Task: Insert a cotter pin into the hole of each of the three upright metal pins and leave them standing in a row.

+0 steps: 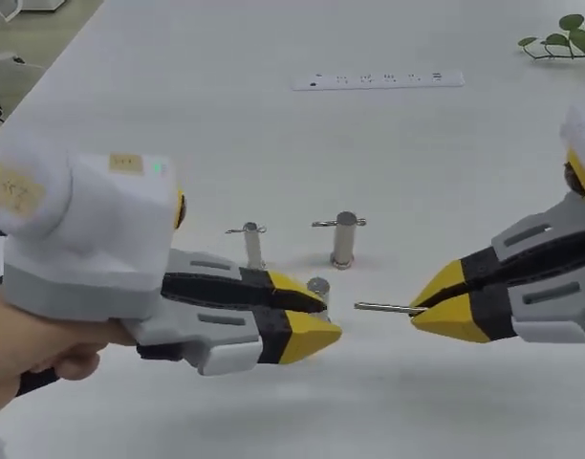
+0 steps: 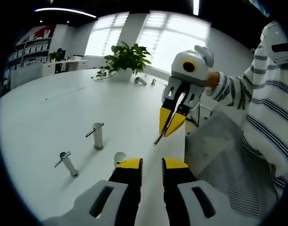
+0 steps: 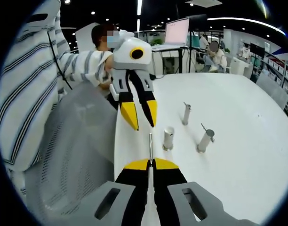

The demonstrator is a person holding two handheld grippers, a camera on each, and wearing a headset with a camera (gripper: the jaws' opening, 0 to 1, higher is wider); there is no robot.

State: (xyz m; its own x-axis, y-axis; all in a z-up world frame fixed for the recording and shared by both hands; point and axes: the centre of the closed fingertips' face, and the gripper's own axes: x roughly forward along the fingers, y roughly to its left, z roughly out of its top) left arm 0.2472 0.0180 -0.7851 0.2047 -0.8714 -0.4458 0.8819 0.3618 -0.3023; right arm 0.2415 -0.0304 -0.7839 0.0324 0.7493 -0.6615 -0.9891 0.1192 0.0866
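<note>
Lastly, the right hand-held gripper (image 1: 417,311), clamped on a thin steel cotter pin (image 1: 383,307), likely must thread the bare 3rd silver metal pin (image 1: 318,285) mid-frame, beside the parted-jaw left hand-held gripper (image 1: 329,318).

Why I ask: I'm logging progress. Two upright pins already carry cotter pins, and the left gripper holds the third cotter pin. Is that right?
No: it is the right gripper that holds the third cotter pin, shut on it in the right gripper view. The left gripper is open, holding nothing. The rest stands.
</note>
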